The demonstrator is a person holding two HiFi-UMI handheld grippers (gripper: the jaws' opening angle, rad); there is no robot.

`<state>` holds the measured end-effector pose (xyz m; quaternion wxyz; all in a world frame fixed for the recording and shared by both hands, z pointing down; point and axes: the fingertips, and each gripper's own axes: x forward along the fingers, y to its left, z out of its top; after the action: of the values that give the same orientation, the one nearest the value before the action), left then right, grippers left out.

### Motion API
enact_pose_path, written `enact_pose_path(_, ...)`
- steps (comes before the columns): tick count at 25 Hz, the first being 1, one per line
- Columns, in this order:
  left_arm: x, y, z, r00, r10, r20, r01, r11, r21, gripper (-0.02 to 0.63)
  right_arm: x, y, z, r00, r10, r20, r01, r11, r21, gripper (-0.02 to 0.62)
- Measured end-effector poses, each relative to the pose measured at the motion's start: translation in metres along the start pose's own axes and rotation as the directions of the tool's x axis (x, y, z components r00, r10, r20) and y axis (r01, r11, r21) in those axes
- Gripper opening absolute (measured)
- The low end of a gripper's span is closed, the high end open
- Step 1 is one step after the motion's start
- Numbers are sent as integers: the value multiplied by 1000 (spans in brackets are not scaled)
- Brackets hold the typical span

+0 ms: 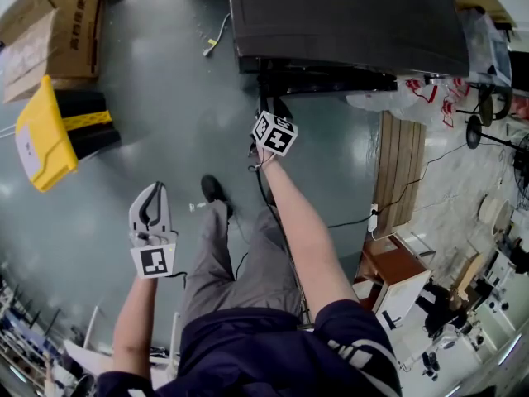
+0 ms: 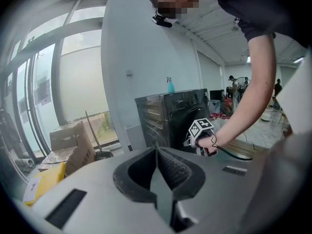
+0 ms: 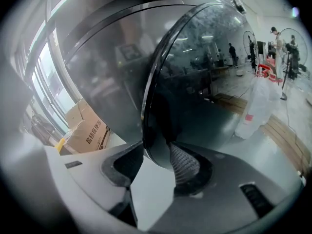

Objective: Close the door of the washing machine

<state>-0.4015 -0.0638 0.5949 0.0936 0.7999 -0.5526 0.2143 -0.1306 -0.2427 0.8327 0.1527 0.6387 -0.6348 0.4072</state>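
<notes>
The black washing machine stands at the top of the head view; it also shows in the left gripper view. Its round dark door stands ajar, filling the right gripper view. My right gripper has the door's rim between its jaws, and both pads sit against it. In the head view only its marker cube shows, low in front of the machine. My left gripper hangs over the floor to the left, away from the machine, shut with nothing in it.
Cardboard boxes and a yellow-and-black box lie on the floor at the left. A wooden pallet and plastic bags are to the machine's right. A spray bottle stands on the machine. The person's shoe is below the machine.
</notes>
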Motion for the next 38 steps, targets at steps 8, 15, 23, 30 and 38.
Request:
enact_pose_path(8, 4, -1, -3, 1000, -4, -3, 4, 1000, 0, 34, 1, 0, 0, 1000, -19, -16, 19, 1000, 9, 187)
enact_pose_path(15, 4, -4, -11, 1000, -5, -18, 5, 1000, -5, 34, 12, 3, 3, 998, -31, -61, 29, 999, -21, 190)
enact_pose_path(23, 4, -5, -11, 1000, -2, -16, 2, 1000, -6, 34, 8, 7, 2, 999, 26, -37, -32, 985, -169, 181)
enact_pose_path(30, -3, -11, -6, 1000, -4, -4, 4, 1000, -3, 34, -9, 8, -2, 998, 59, -26, -64, 958, -278, 137)
enact_pose_path(38, -5, -11, 2, 1000, 1, -1, -1, 1000, 11, 34, -30, 15, 4, 993, 113, 25, -96, 922, -374, 86)
